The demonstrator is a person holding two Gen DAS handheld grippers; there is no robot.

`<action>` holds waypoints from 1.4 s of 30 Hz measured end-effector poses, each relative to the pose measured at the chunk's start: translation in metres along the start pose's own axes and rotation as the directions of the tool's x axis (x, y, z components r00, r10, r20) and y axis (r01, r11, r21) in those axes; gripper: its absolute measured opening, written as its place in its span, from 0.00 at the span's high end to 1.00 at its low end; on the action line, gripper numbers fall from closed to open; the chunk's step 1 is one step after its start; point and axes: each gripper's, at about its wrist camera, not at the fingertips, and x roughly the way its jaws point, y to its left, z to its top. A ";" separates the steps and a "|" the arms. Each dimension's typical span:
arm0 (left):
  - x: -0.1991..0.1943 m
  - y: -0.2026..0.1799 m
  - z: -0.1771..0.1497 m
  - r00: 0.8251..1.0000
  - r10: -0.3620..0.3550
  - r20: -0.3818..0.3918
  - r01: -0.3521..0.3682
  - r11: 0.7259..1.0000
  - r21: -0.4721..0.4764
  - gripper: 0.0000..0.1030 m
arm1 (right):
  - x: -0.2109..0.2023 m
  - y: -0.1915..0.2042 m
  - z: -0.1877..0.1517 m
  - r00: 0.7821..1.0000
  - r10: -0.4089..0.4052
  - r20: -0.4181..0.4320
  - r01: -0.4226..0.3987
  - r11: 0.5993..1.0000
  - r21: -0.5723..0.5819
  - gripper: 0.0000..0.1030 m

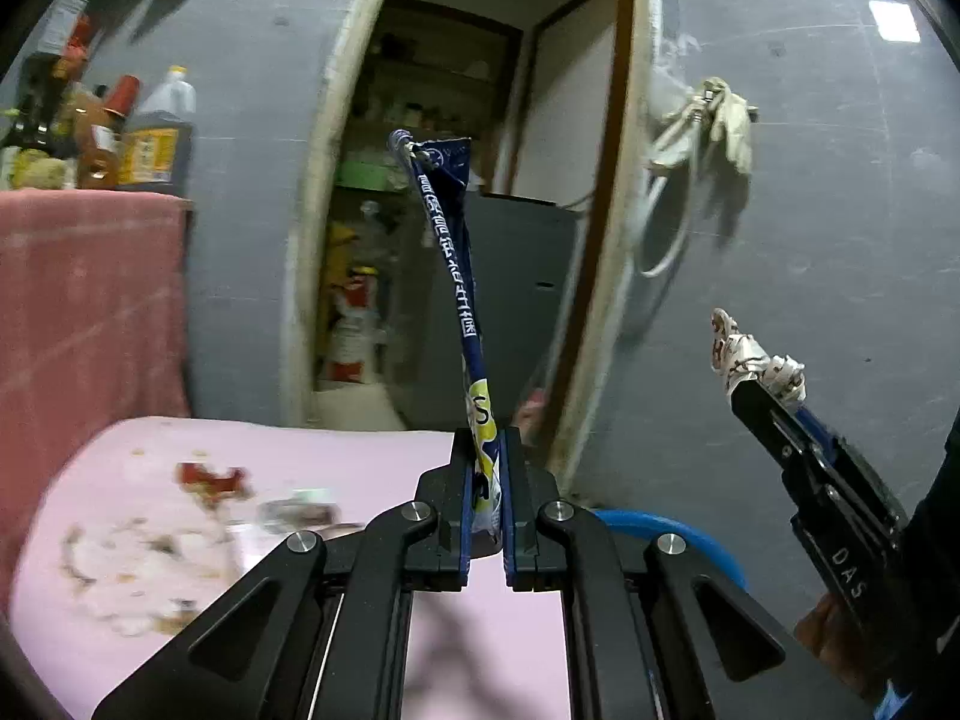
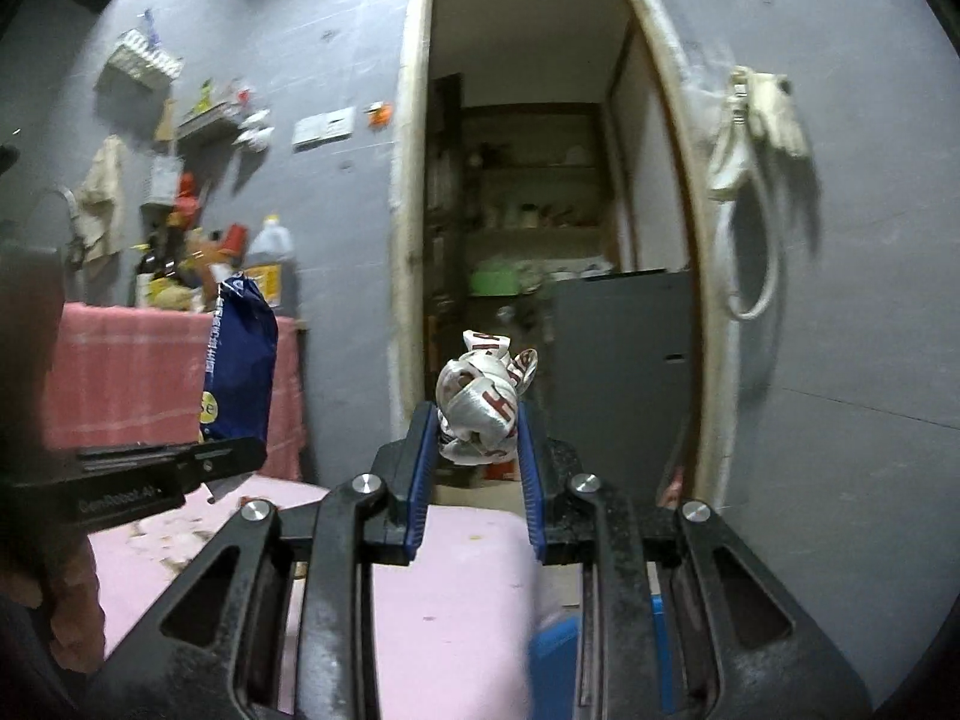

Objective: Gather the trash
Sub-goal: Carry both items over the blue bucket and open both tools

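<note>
Left wrist cam has my left gripper [image 1: 486, 450] clamped tight on a dark blue snack wrapper [image 1: 450, 252], pinched at its bottom end so the rest sticks straight up in front of the doorway [image 1: 480, 90]. Right of the doorway in that same view, my right gripper [image 1: 759, 375] is squeezing a crumpled white wrapper [image 1: 735, 348] with red lettering, held up against the grey wall [image 1: 840, 240].

From the right wrist cam the crumpled wrapper [image 2: 480, 402] sits wedged between the blue finger pads [image 2: 420, 468], lined up with the lower part of the doorway [image 2: 522, 180]. The left gripper [image 2: 240, 450] shows up well left of the doorway there, with the blue wrapper [image 2: 240, 360] standing up out of it.

Below the doorway there's a pink table [image 1: 336, 456] with scraps and a red bit of litter [image 1: 210, 480] left on it, and a blue bin rim [image 1: 690, 534] peeks out just beside the table's right edge. Left of the doorway, sauce bottles [image 1: 156, 138] stand on a counter draped with a red cloth [image 1: 90, 300].
</note>
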 end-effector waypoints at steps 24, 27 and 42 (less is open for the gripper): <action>0.155 -0.063 -0.054 0.878 -0.164 -0.450 0.158 0.986 -0.051 0.94 | 0.036 -0.143 -0.066 0.896 -0.107 -0.431 0.261 0.913 0.315 0.74; 0.165 -0.059 -0.059 0.858 -0.175 -0.484 0.152 0.985 -0.085 0.94 | 0.039 -0.145 -0.070 0.885 -0.101 -0.454 0.269 0.907 0.323 0.74; 0.169 -0.052 -0.066 0.847 -0.148 -0.510 0.111 0.988 -0.103 0.73 | 0.046 -0.151 -0.073 0.870 -0.099 -0.483 0.288 0.897 0.335 0.69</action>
